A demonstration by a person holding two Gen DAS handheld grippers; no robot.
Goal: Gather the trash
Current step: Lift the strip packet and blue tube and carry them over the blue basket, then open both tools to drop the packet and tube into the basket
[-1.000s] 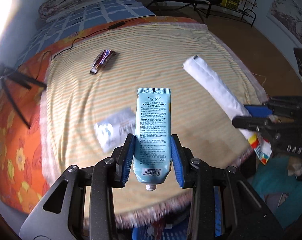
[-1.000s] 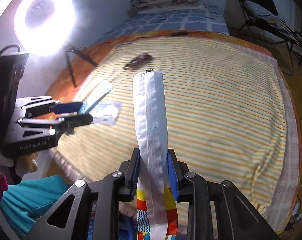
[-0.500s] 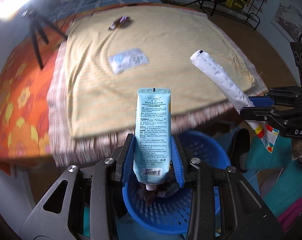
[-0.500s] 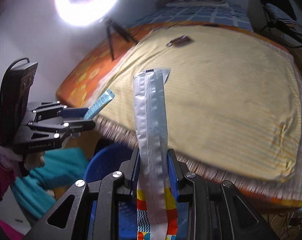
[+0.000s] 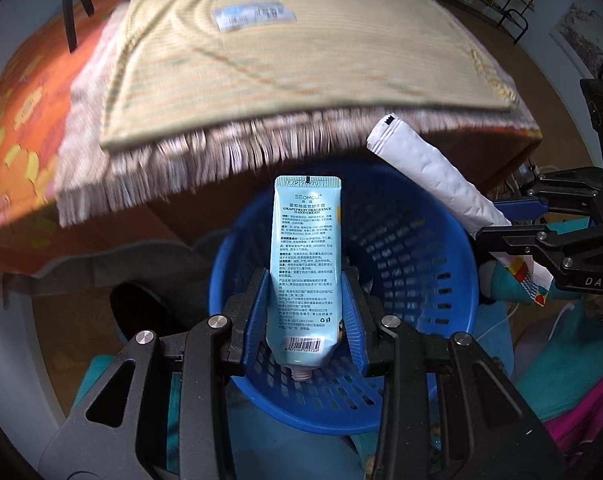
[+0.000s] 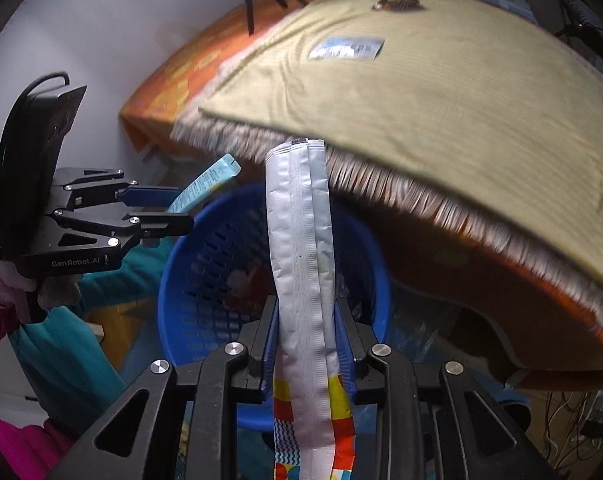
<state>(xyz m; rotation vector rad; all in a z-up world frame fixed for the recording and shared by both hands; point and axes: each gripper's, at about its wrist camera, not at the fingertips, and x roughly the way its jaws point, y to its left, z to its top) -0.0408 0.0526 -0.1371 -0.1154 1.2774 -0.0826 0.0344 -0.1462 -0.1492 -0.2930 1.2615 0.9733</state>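
Observation:
My left gripper (image 5: 306,280) is shut on a light blue hand cream tube (image 5: 306,256) and holds it over the blue slotted basket (image 5: 413,272) on the floor. My right gripper (image 6: 306,320) is shut on a long white snack wrapper (image 6: 301,248) with a colourful lower end, also above the basket (image 6: 205,264), which holds some trash. The left gripper (image 6: 157,216) shows in the right wrist view, the right gripper (image 5: 513,220) in the left wrist view. A flat blue-white packet (image 5: 255,16) and a dark wrapper (image 6: 397,3) lie on the bed.
The bed with a striped yellow fringed cover (image 5: 301,72) over an orange sheet (image 5: 17,128) overhangs the basket. A tripod (image 5: 71,4) stands at the back left. Teal and pink cloth (image 5: 573,380) lies to the right of the basket.
Both grippers have moved back from the bed and down, carrying the tube and the white wrapper, and now hang over the blue basket. The bed has receded upward in both views.

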